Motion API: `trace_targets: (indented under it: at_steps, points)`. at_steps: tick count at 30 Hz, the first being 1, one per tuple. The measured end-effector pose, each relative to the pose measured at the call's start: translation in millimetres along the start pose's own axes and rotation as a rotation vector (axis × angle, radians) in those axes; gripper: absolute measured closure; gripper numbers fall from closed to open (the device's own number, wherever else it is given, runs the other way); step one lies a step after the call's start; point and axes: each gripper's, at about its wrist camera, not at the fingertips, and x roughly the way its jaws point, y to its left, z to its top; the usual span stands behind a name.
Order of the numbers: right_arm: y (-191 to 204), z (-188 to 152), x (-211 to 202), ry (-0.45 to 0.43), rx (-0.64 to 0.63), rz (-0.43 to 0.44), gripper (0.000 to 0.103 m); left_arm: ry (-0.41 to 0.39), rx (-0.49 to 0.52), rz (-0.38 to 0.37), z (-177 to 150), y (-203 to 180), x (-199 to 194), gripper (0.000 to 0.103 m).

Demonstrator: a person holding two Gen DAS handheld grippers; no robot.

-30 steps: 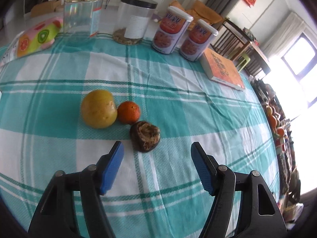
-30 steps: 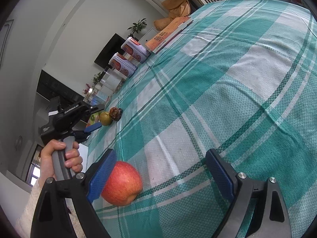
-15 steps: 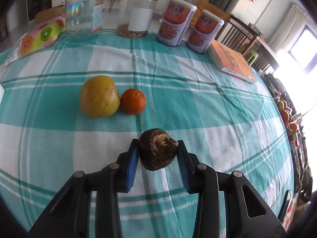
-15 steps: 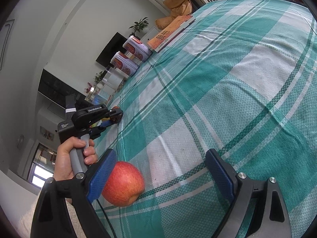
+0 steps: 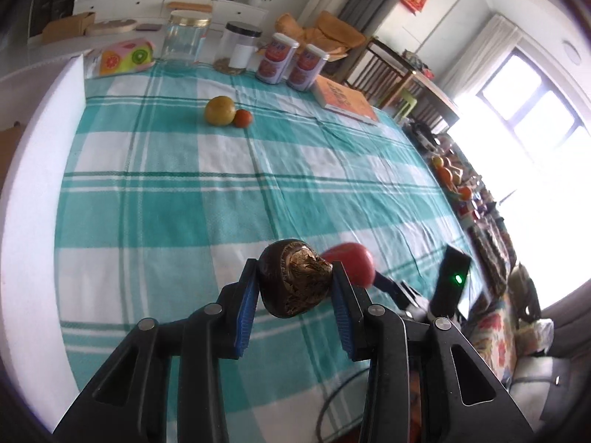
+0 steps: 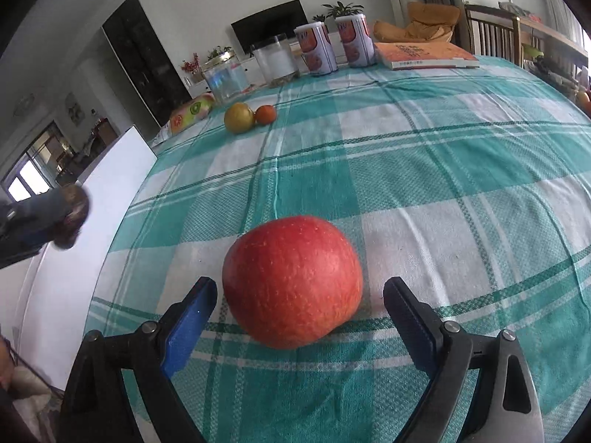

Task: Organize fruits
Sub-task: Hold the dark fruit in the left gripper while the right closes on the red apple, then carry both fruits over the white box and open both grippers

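Two grippers, two risks: left gripper [image 5: 293, 306] clamps the brown fruit [image 5: 293, 282] on its rounded sides, lifted off the tablecloth [image 5: 166, 203], so it can squirt out if swung. Right gripper [image 6: 295, 326] gapes around the red apple [image 6: 291, 280] at 12 o'clock, pads not touching; an off-centre close rolls it away.

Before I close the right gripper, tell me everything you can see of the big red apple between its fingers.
The round red apple has smooth, glossy skin with fine pale speckles and a faint yellowish blush near the top. It looks whole and unbruised. It sits on the teal-and-white checked tablecloth, centred in the open right gripper; a gap shows at each blue pad, so neither touches it. Its stem is not visible.
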Motion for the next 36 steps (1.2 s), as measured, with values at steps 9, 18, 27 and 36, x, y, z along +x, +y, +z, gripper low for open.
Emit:
trace_targets:
  at_steps: [9,18,27,36]
  points:
    - [-10.1,-6.4,-14.7,-0.028,0.101,0.148,0.033,-0.015,0.033,0.009,-36.3,10.8,-71.3,0.065]
    - [25.2,-10.8,-39.5,-0.075,0.078,0.265,0.033,-0.157,-0.098,0.162,-39.8,88.9,-135.0,0.065]
    - [244.3,-3.7,-67.4,0.019,-0.276,0.570,0.033,-0.234,-0.233,0.344,-41.3,176.0,-156.4,0.065]
    - [389.2,-50.2,3.4,0.256,-0.516,0.586,0.033,-0.229,-0.357,0.485,-76.0,243.4,-170.0,0.064]
